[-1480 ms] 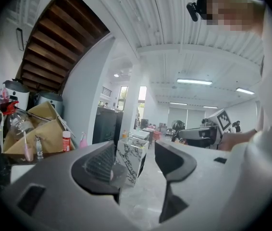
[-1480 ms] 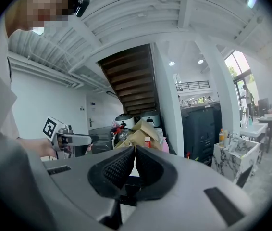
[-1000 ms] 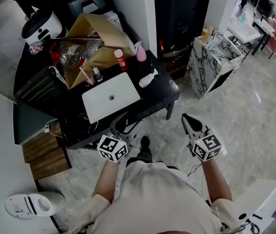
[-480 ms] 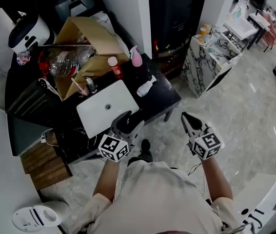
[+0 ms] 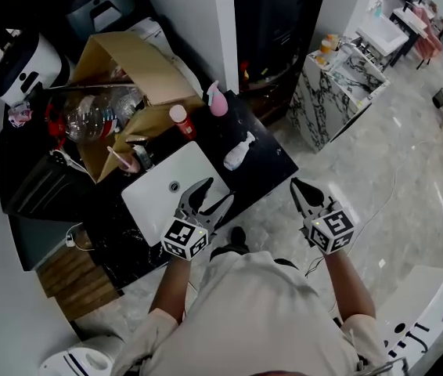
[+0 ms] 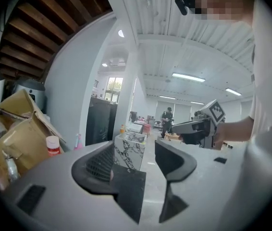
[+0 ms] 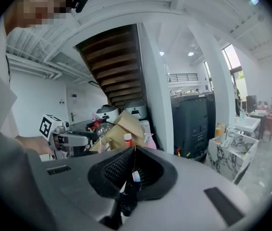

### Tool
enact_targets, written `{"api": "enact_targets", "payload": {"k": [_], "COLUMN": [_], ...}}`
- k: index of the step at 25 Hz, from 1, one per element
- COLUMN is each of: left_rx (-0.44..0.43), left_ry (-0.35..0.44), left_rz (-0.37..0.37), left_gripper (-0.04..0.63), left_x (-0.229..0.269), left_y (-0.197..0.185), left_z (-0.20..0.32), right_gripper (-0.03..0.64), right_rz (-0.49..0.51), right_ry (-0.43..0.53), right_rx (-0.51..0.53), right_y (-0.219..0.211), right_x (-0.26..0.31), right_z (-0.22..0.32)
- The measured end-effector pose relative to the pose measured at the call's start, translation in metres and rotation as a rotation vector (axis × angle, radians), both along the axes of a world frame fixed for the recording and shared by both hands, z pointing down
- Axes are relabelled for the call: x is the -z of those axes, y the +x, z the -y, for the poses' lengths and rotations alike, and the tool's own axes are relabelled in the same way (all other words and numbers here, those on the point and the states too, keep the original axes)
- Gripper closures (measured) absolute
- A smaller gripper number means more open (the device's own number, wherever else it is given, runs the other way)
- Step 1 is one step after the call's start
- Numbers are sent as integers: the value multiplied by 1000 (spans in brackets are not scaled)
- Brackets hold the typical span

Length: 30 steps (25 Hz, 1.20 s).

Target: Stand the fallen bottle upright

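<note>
White bottle (image 5: pixel 238 151) lies fallen on the far black table (image 5: pixel 275 161); seemingly the approach step. Left gripper (image 5: pixel 217 191) gapes empty, right gripper (image 5: pixel 296 186) is clenched empty; next, reach and grasp it.

I'm looking at what seems to be an open-plan office or showroom hall. There's a black counter (image 5: pixel 272 157) with a white sink (image 5: pixel 176 193), a marble-look cabinet (image 5: pixel 333 96) just right of it, glossy tiled floor (image 5: pixel 394 186) around it, and wooden stairs (image 6: pixel 44 28) and strip lights (image 6: pixel 189 77) above it.
</note>
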<state>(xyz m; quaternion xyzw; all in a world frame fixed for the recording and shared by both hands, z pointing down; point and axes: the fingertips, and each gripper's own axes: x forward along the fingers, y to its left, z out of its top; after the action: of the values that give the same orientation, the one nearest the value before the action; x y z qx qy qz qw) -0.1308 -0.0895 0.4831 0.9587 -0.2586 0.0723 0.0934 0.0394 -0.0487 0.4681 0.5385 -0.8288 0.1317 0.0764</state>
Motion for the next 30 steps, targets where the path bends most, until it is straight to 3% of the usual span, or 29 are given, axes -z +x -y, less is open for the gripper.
{"api": "enact_targets", "payload": {"k": [10, 20, 30], "left_rx": [-51, -66, 23], "left_ry": [-26, -27, -30], "left_rz": [13, 33, 72], "left_gripper": [333, 320, 318], "left_x": [-14, -18, -20], "left_y": [-9, 4, 37], "left_z": [55, 77, 99], "right_gripper": [584, 584, 584], "right_rz": [-23, -11, 24], "right_ry": [-30, -49, -62], "right_rx": [-32, -45, 50], "right_y": [-16, -4, 29], "right_x": [-6, -14, -30], "right_z": [52, 75, 109]}}
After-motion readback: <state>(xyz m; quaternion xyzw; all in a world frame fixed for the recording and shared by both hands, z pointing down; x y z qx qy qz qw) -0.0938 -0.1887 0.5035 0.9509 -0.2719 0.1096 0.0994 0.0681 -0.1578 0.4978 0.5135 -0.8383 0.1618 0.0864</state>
